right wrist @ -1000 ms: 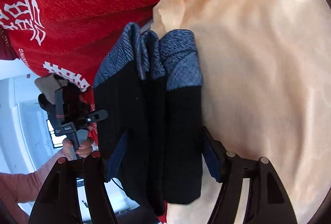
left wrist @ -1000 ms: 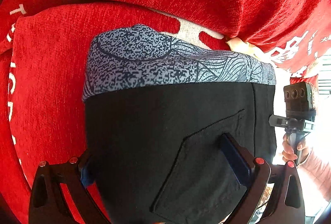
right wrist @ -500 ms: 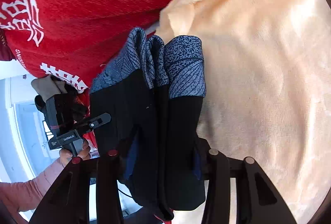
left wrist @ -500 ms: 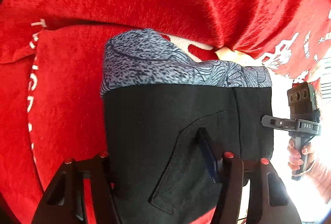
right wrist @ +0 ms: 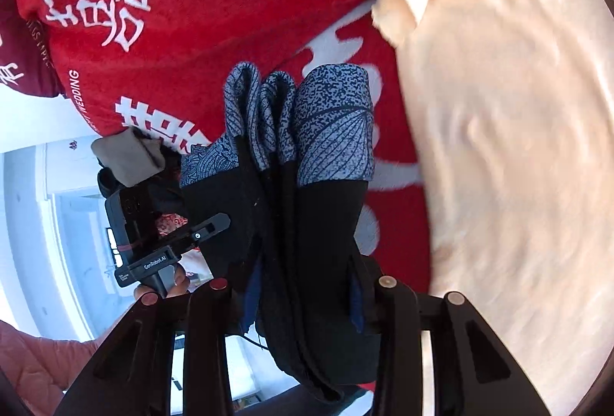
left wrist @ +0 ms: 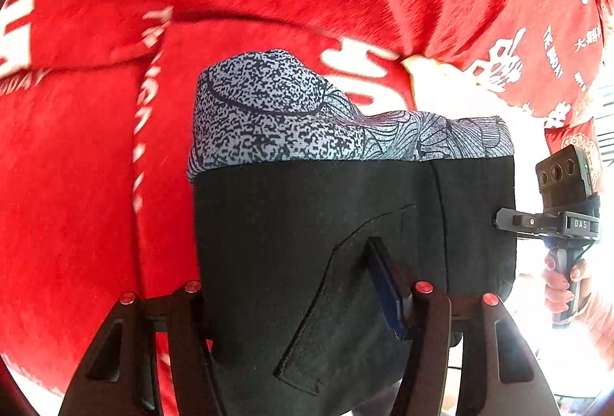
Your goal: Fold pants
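The folded pants are black with a blue-grey patterned band along the far edge. My left gripper is shut on the pants, its jaws pressed into the thick bundle near a back pocket. The right gripper's handle shows at the pants' right edge. In the right wrist view the pants hang as a stack of several layers. My right gripper is shut on that stack. The left gripper's body shows to the left, held by a hand.
A red blanket with white characters lies under and behind the pants; it also shows in the right wrist view. A peach-coloured cloth lies to the right. A bright white room area is at the left.
Both grippers have closed from wide open onto the pants. The bundle has lifted and shifted, with more of the red blanket showing behind it.
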Available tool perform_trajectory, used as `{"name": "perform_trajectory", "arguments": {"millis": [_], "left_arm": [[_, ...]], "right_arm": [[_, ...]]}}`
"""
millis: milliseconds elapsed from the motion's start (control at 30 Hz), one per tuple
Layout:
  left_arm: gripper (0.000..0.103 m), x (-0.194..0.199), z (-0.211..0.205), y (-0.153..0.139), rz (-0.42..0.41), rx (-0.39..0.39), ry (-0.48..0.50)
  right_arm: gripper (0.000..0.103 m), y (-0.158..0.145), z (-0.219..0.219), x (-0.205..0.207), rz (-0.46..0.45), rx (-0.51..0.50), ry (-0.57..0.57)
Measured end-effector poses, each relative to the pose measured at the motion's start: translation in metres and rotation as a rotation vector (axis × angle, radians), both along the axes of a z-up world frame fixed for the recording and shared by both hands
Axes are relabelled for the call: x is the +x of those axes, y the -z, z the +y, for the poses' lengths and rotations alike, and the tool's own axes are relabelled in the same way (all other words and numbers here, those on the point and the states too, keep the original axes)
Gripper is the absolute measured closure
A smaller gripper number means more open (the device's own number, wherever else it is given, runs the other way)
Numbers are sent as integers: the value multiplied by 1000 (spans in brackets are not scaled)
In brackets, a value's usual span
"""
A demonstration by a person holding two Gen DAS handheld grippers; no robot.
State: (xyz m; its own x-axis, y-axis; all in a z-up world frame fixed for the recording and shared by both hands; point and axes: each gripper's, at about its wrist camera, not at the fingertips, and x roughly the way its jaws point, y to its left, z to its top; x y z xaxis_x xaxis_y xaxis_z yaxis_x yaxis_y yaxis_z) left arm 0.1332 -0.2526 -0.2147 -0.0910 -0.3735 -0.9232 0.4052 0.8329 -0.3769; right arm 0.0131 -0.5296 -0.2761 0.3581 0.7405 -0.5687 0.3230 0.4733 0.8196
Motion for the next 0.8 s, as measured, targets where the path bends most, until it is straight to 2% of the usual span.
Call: {"name": "perform_trajectory", "arguments": {"millis": [200,300,433,500,667,800], "left_arm": [[39,-31,38,19,-3,38,-27],[26,-43,52,39,-21,72,-51],[1,-46,65,51,-77,73,-91],[0,-46,66,52,-95,78,-81],[0,-48,74,27,-202,181,-96],[0,-45,90,-8,-245,146,-136]], "right_arm": [[63,13,55,-19,36,-3,7],[63,18,74,-20,40,-35,-20],[62,27,91,-16,47,-108,-49],[61,30,90,-15,55,-109,-30],[50,33,94,-16,103,-210,-24],[48,12,96,-23,137,-351,-16]]}}
